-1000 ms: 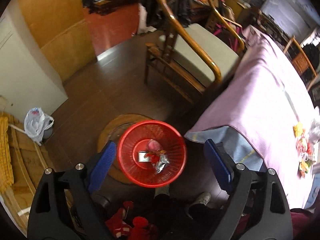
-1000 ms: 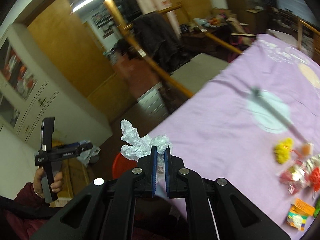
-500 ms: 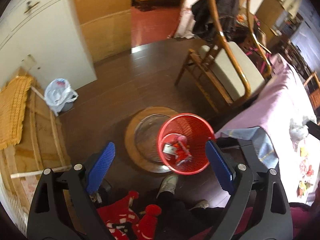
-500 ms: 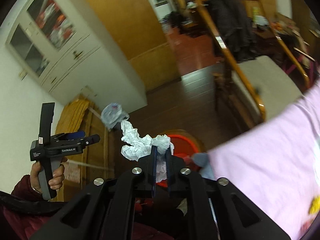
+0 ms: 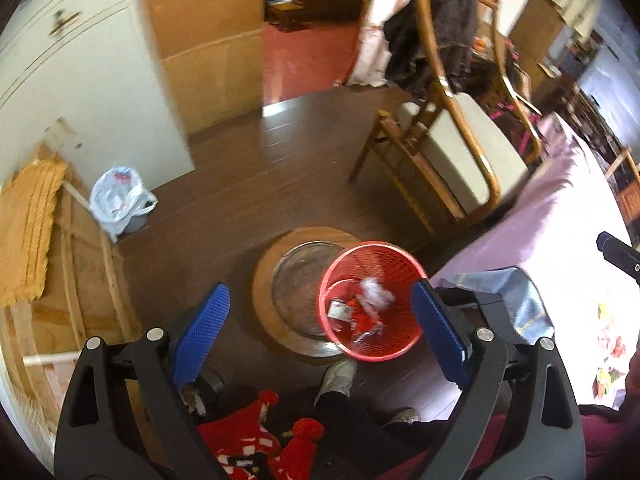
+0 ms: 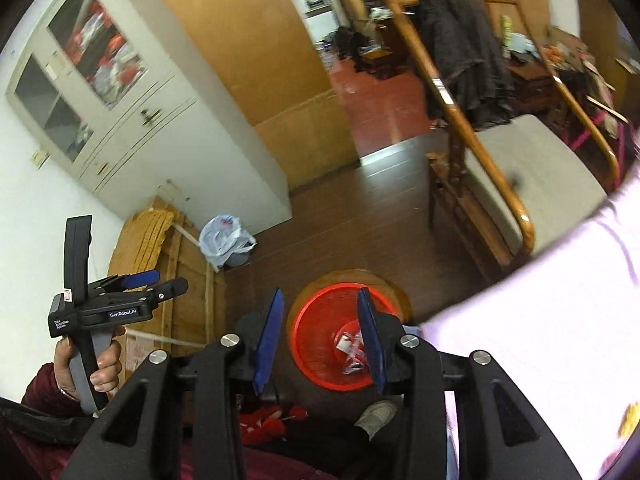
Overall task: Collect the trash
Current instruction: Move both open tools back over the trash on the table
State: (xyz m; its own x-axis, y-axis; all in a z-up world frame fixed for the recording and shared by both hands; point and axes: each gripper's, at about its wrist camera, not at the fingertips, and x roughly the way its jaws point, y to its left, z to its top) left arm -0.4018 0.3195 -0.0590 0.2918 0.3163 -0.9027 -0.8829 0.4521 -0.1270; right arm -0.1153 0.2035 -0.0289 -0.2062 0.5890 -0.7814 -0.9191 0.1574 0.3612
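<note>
Right claw [image 6: 320,340]: my jaws are opening, nothing between the blue pads; through the gap I look straight down into the red mesh wastebasket [image 6: 320,344].

Left claw [image 5: 320,332]: spread wide, pinching nothing. It points steeply down at the floor, with the same wastebasket [image 5: 372,300] showing between its fingers, nearer the right one. In the right wrist view this claw appears at the left edge, gripped by my left hand [image 6: 92,364] in a dark red sleeve.

Crumpled white paper [image 5: 376,292]: inside the basket, blurred, near the upper part of the opening. I cannot tell whether it lies on the other trash or is in the air. Below it sit red and silver wrappers [image 5: 360,320] and a small white packet on the basket's bottom.

Basket position: on the dark wood floor, overlapping the right edge of a round wooden board [image 5: 272,272] that carries a glass disc. The corner of the counter, under a lilac cloth [image 5: 560,232], is just beside it to the right. More bright wrappers [image 5: 608,352] lie on that cloth at the far right edge.

Surroundings: a wooden armchair with a grey cushion [image 5: 452,152] beyond the basket; a white plastic bag [image 5: 120,200] by the white cabinet, well apart from the basket. My shoe [image 5: 340,376] is just below the basket.
</note>
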